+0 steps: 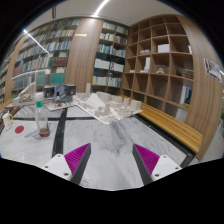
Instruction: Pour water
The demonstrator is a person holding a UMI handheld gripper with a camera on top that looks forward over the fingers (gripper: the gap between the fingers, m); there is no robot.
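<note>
A clear plastic bottle with a green cap (41, 115) stands upright on the marble-patterned table (110, 140), ahead and to the left of my fingers. A small pale cup (18, 128) sits on the table left of the bottle. My gripper (112, 160) is open and empty, with its pink pads (74, 155) wide apart over bare tabletop. Nothing is between the fingers.
White architectural models (100, 103) and papers lie on the table's far part. A wooden bench (170, 125) runs along the right. Tall bookshelves (155, 60) fill the back and right walls.
</note>
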